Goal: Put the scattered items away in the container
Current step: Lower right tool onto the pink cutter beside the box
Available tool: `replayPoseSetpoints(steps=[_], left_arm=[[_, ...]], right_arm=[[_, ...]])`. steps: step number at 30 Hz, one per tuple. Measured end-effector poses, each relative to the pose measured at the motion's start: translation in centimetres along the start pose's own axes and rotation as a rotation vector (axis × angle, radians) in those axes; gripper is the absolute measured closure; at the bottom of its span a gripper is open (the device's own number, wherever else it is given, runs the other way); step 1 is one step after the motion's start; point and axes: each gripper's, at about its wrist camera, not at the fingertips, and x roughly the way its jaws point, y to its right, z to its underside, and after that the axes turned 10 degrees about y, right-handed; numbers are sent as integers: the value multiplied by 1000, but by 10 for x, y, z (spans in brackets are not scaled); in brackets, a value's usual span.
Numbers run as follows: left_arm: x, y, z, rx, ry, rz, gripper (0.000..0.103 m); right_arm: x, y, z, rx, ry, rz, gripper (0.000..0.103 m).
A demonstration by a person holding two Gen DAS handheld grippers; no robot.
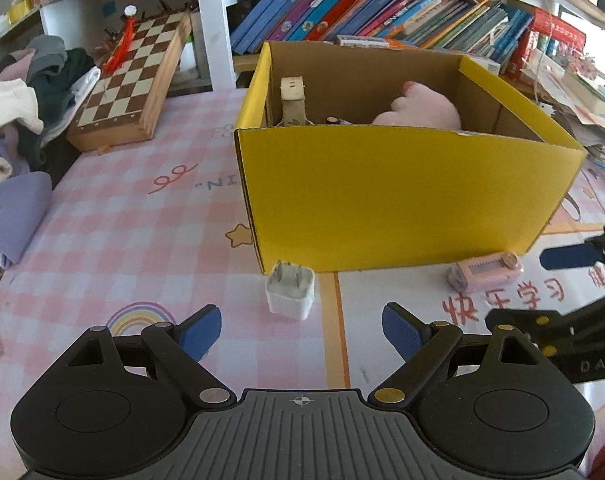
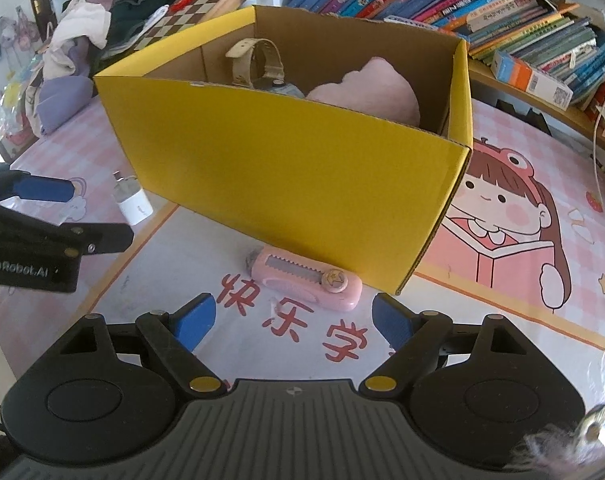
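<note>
Left gripper [image 1: 302,330]: blue pads spread wide, nothing between them. White charger plug [image 1: 290,295] stands on the pink checked tablecloth [image 1: 114,240] just ahead of the pads, prongs up, close to the near corner of the yellow cardboard box [image 1: 398,196].

Right gripper [image 2: 293,326]: pads likewise spread, unloaded. Pink utility knife [image 2: 304,279] lies flat just ahead of its fingertips, at the foot of the box's near wall; whether it touches the wall cannot be told.

Inside box, beyond both tools: beige watch [image 2: 256,62] against the far-left wall, pink plush [image 2: 368,92] to its right.

Background: chessboard [image 1: 130,80], bookshelf [image 1: 382,4].
</note>
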Motion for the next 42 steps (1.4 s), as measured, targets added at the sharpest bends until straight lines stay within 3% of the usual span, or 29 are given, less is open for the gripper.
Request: replayPoseSetpoints(steps=[24, 35, 42], left_arm=[[34, -6, -8, 25, -29, 23, 26], [41, -9, -8, 42, -51, 38, 45], [43, -11, -7, 49, -54, 54, 49]], right_arm=[[22, -1, 1, 103, -4, 84, 22], [30, -5, -1, 120, -2, 131, 22], [34, -11, -1, 120, 6, 169, 20]])
